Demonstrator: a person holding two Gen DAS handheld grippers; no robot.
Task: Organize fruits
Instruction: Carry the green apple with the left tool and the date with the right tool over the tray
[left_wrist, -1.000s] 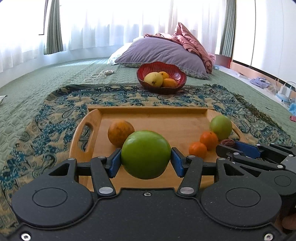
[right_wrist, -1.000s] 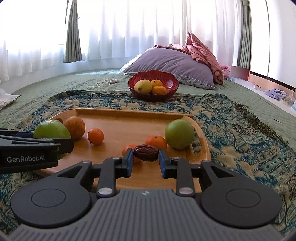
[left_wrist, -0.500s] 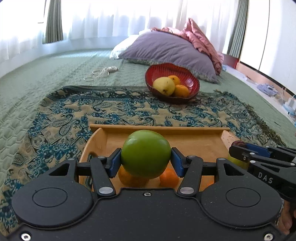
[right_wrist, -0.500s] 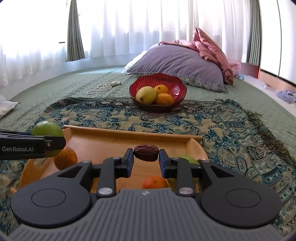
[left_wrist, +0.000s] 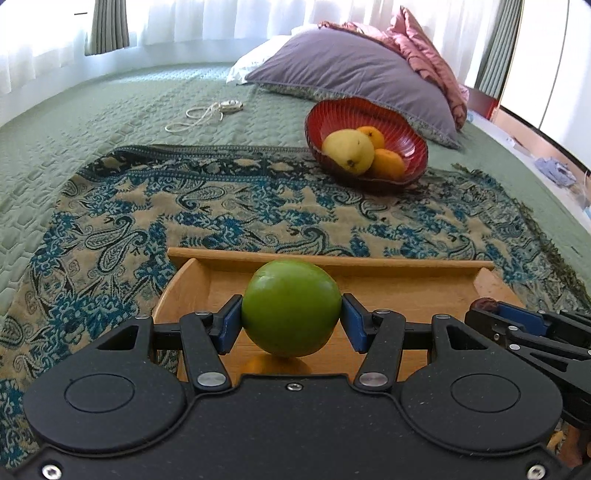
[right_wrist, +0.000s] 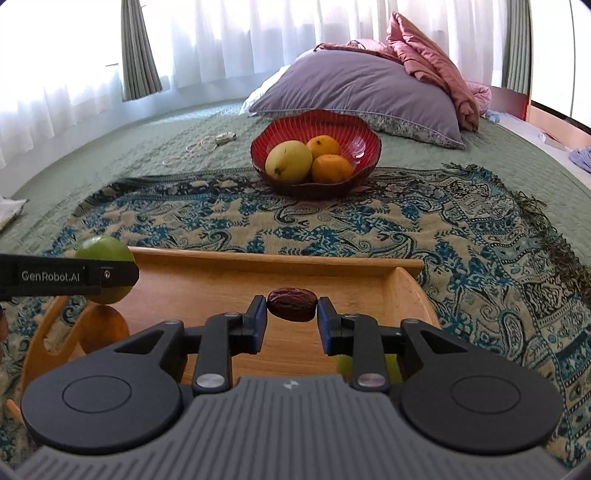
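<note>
Tray (left_wrist: 332, 263) sunk lower, green apple (left_wrist: 291, 307) (clamped) in left hand-held gripper (left_wrist: 291, 325)

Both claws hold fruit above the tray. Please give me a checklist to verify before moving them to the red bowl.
1. Left claw shut on the apple: ok.
2. Right claw shut on the date: ok, held only at its ends.
3. Both fruits lifted off the tray: ok.
4. Path over the cloth to the bowl free: ok.
5. Room in the bowl for the apple beside the mango and oranges: cannot tell.
</note>
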